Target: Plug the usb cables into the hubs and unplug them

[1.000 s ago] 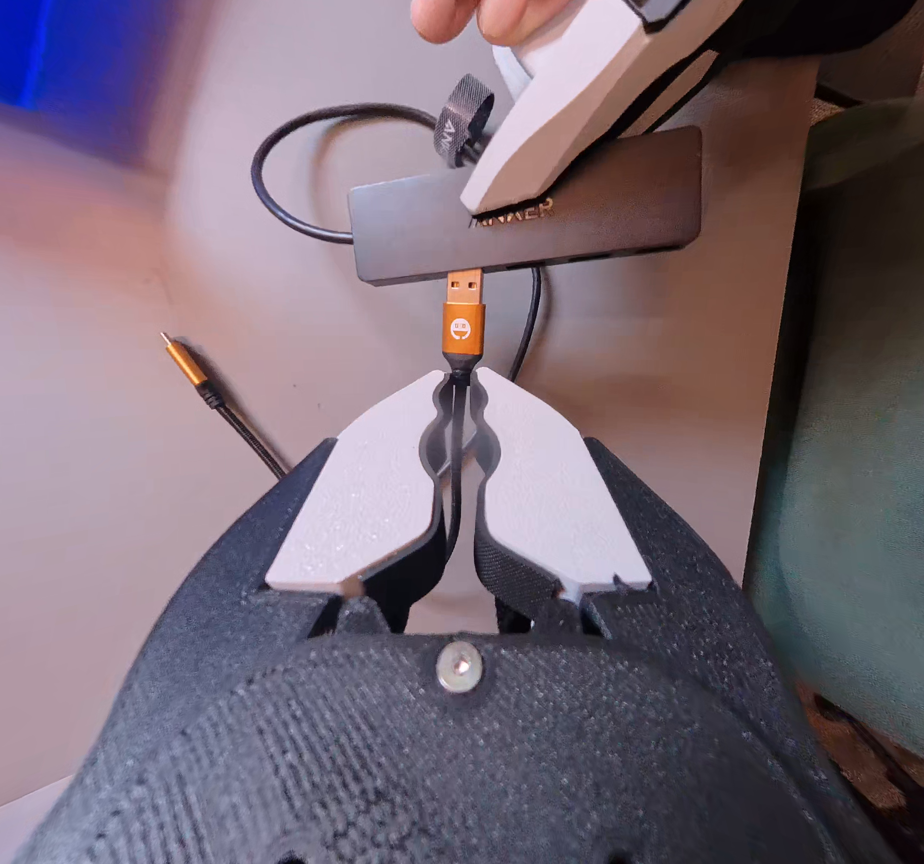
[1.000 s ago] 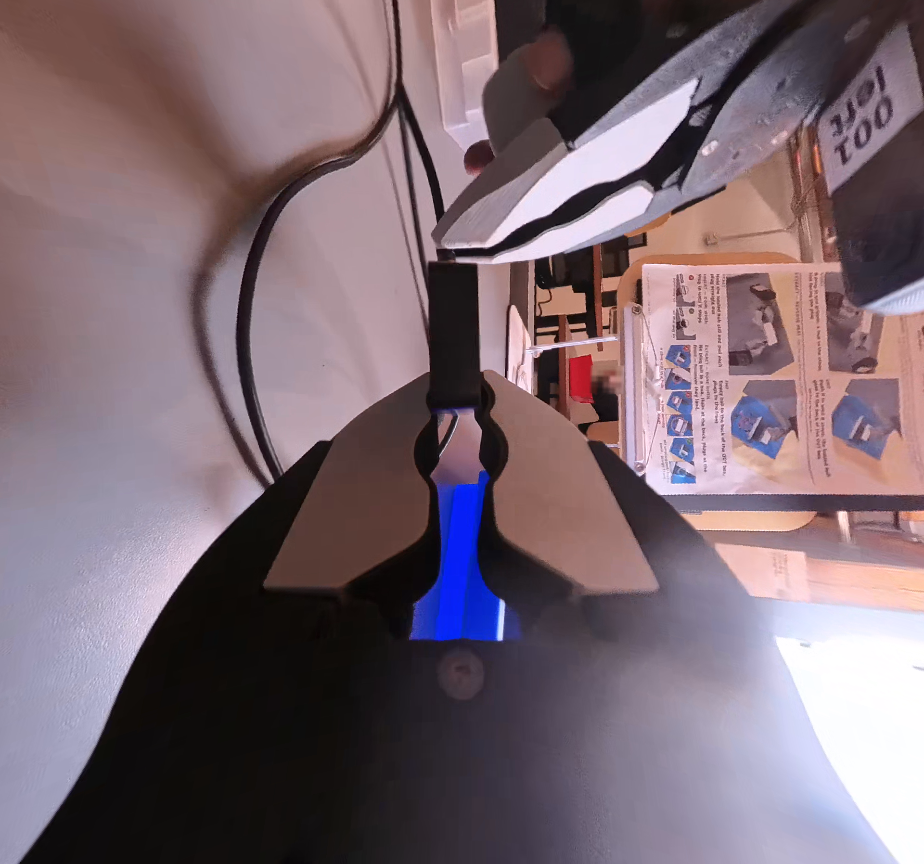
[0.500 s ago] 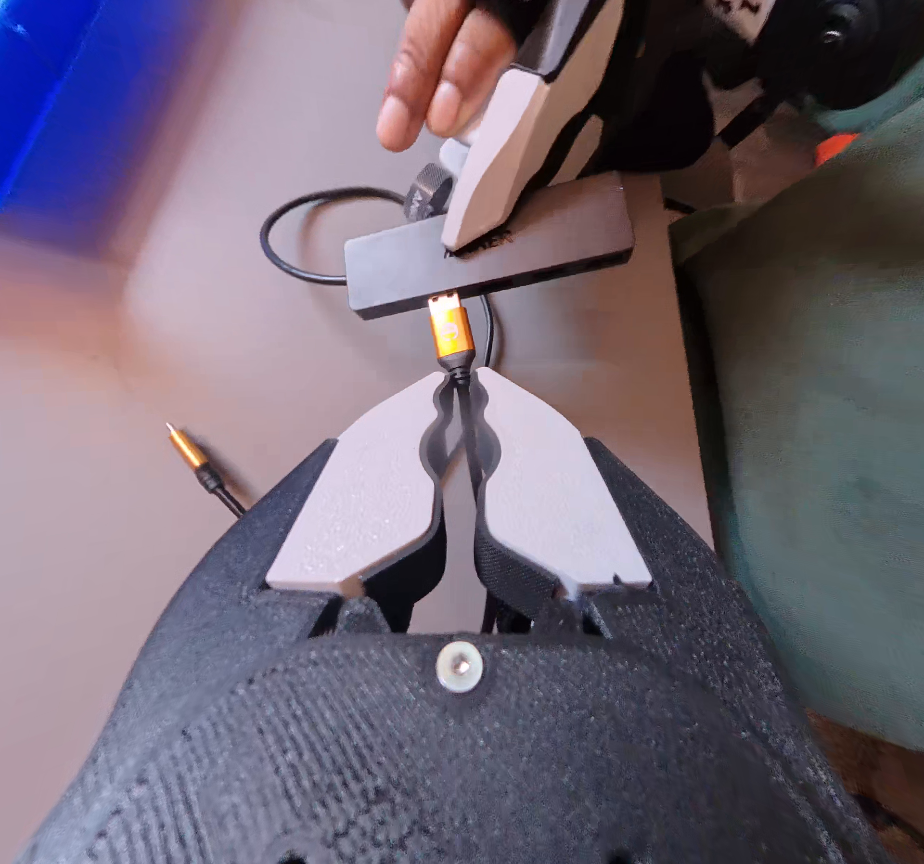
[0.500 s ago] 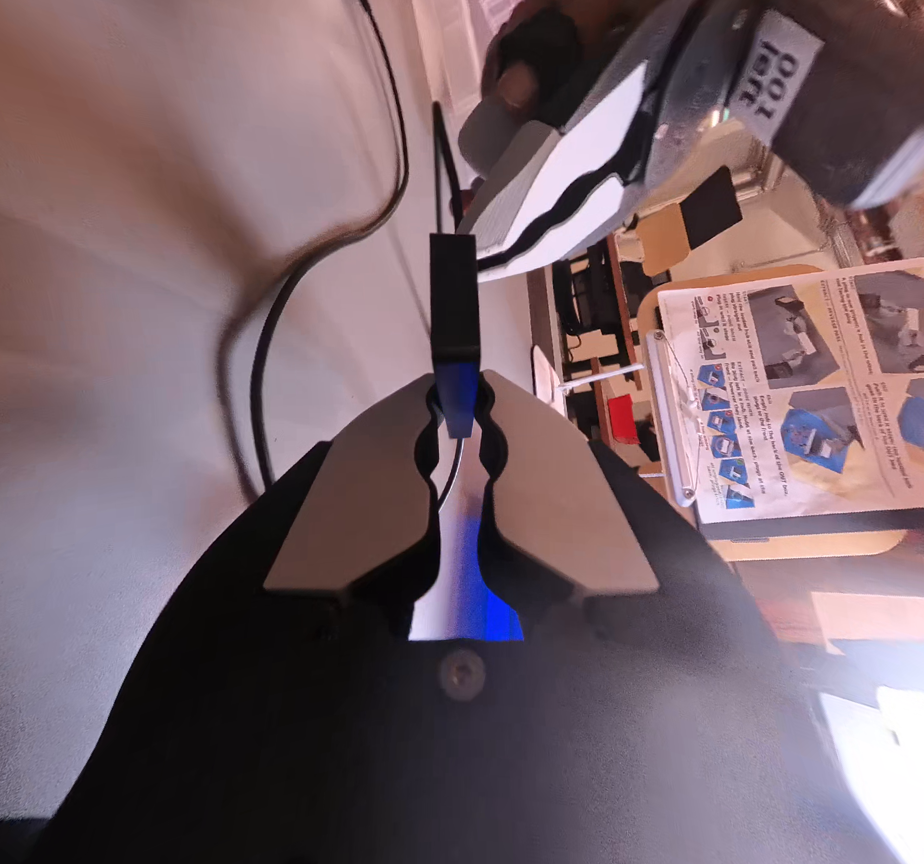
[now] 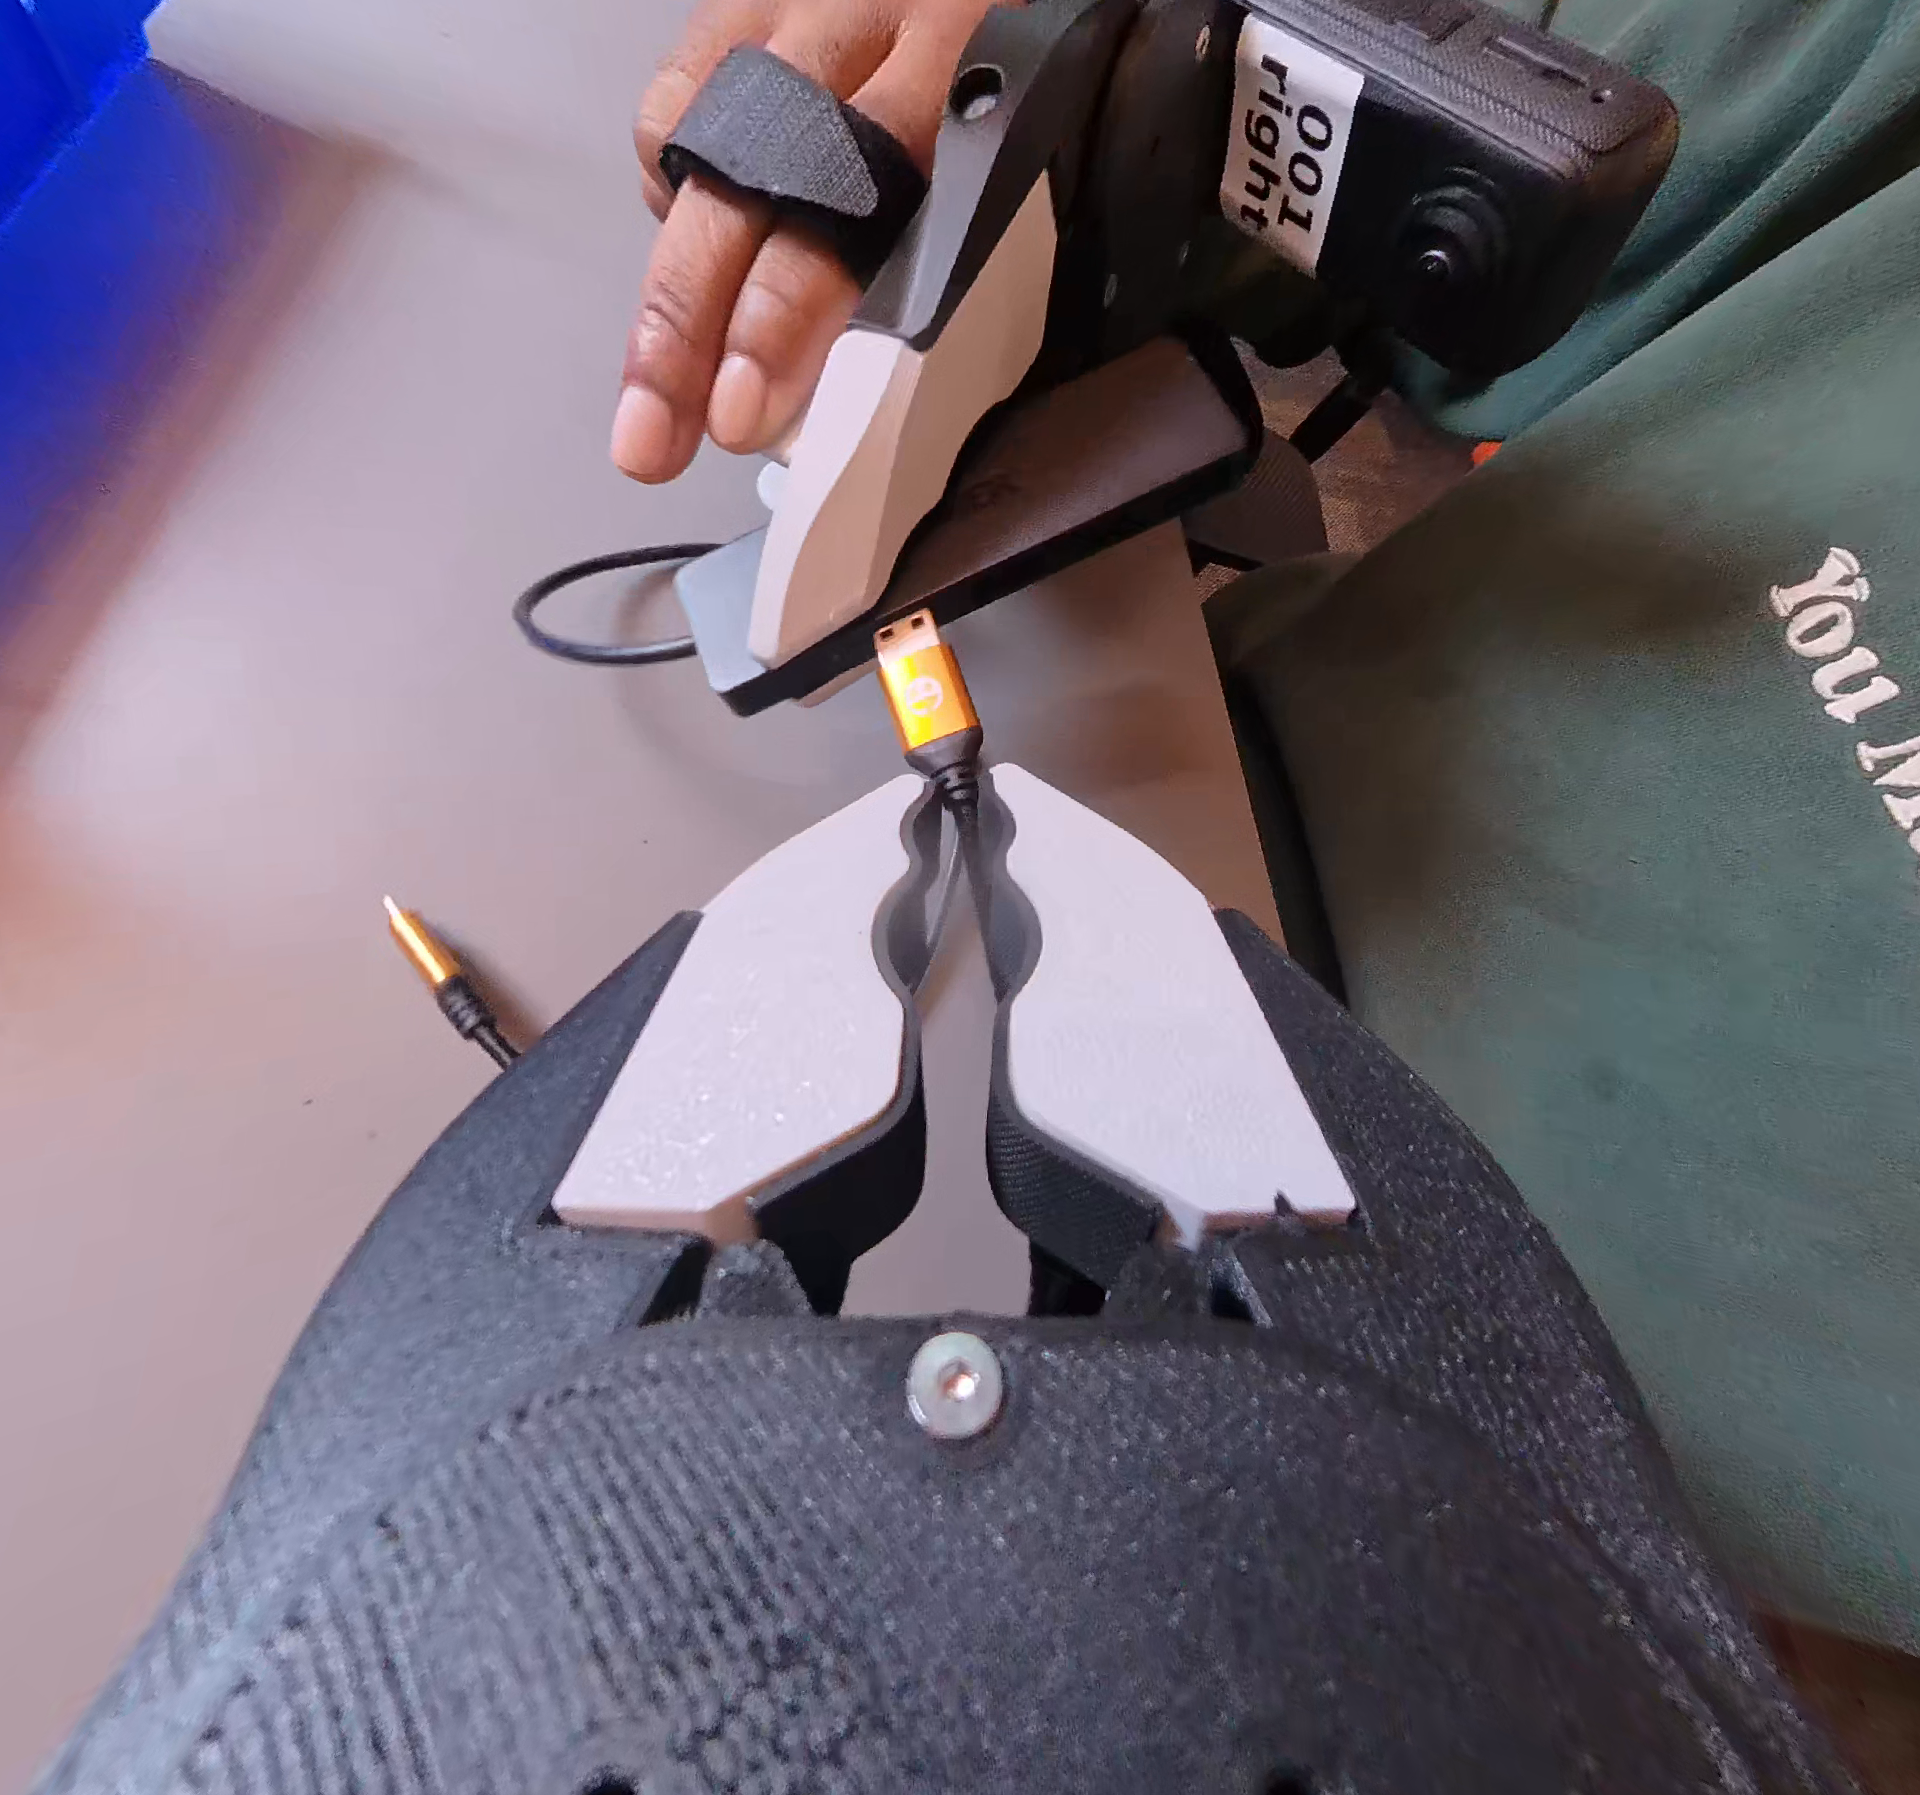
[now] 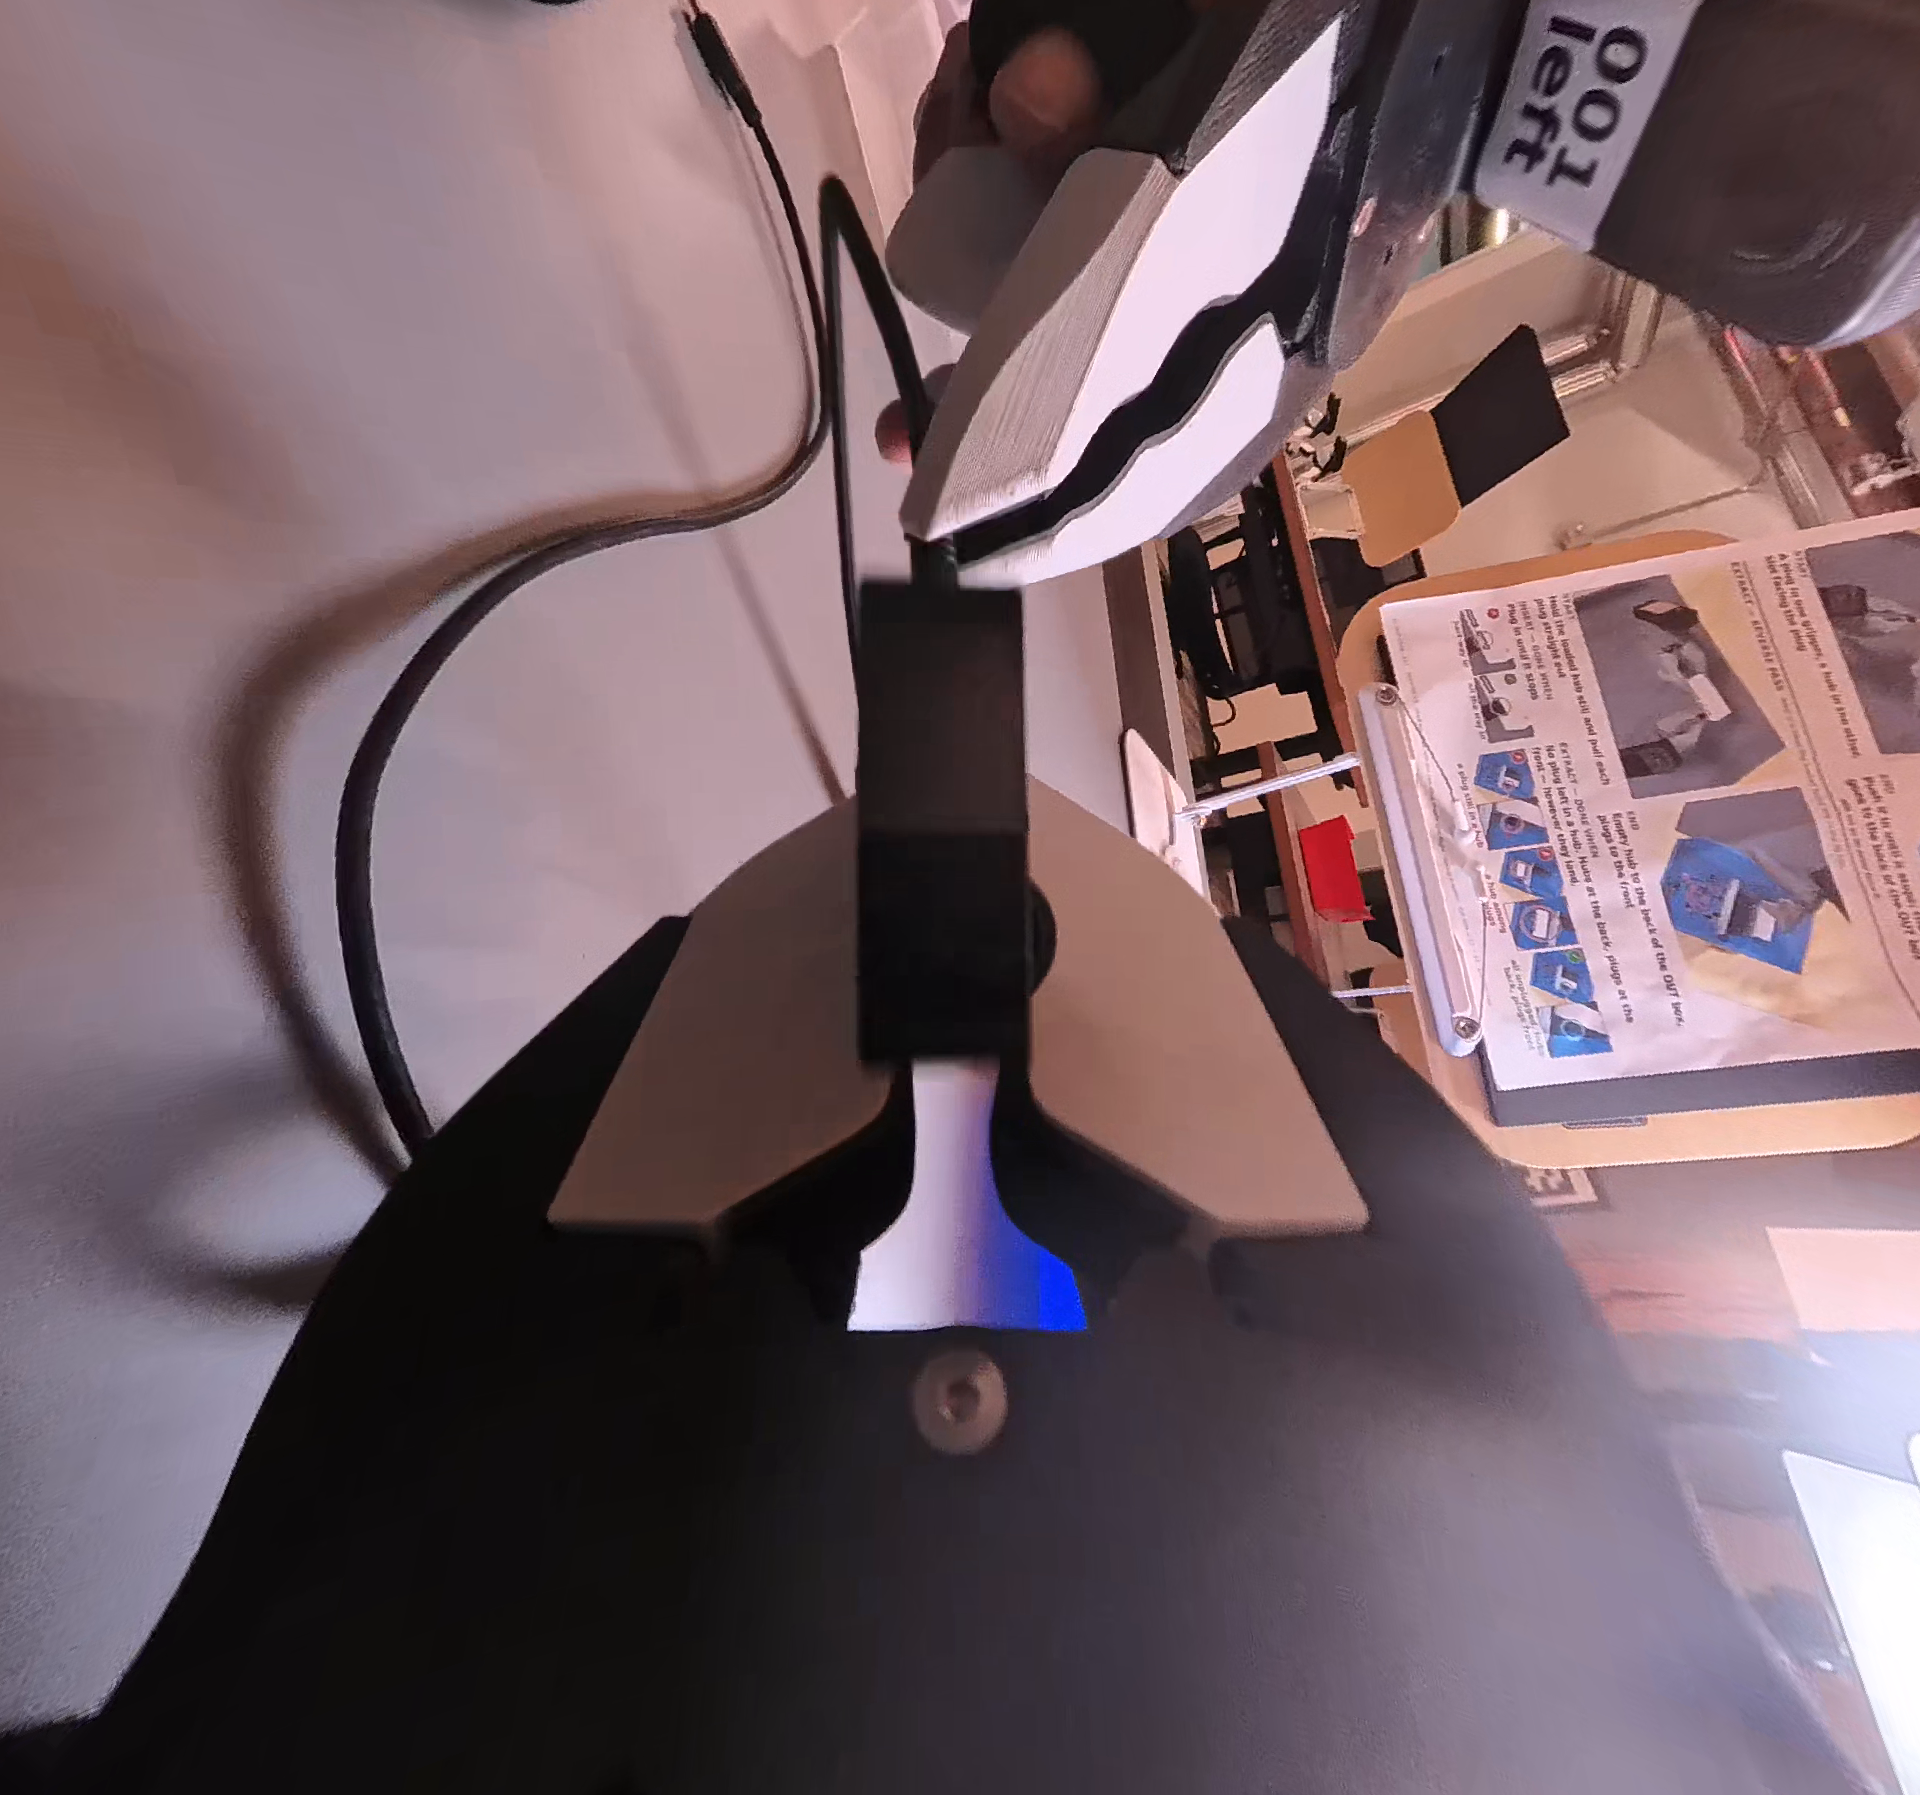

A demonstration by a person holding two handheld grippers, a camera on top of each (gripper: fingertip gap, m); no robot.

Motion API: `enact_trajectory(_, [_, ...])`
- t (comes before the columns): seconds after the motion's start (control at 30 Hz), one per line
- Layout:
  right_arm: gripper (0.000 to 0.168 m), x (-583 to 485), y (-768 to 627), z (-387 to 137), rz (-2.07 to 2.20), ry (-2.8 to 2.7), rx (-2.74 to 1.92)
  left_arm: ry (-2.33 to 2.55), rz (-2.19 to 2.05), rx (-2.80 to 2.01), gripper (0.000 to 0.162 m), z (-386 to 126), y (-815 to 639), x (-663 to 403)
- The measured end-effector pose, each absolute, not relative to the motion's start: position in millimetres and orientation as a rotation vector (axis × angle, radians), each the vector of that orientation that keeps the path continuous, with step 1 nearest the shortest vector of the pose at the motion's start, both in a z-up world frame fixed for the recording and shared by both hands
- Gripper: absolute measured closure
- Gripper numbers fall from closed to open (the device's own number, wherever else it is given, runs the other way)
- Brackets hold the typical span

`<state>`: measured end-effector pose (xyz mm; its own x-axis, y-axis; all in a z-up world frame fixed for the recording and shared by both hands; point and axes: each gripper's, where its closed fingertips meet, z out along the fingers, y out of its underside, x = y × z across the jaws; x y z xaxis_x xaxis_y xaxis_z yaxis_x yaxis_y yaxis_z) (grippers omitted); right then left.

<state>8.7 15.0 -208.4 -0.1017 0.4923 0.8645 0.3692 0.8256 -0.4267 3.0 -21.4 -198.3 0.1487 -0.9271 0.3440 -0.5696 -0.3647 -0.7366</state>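
Left tongs (image 5: 958, 777) clamp the cable behind the orange USB plug (image 5: 927, 687); right tongs (image 6: 940, 898) grip the black hub (image 5: 1049, 509), now lifted off the table (image 5: 312, 602), plug tilted, only partly seated.

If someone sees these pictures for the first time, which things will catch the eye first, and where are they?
Most striking is the orange plug in the middle of the left wrist view, its metal tip at the edge of the dark hub. The left gripper pinches the black cable just behind that plug, while the right gripper clamps the hub in the air above the pale table. A second orange plug lies loose on the table to the left.
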Motion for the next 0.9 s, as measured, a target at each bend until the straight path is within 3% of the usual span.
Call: enact_trajectory(0.9, [0.156, 5, 32, -215, -0.005, -1.69, -0.731, 1.304, -1.026, -1.972, 0.155, -205, -2, 3])
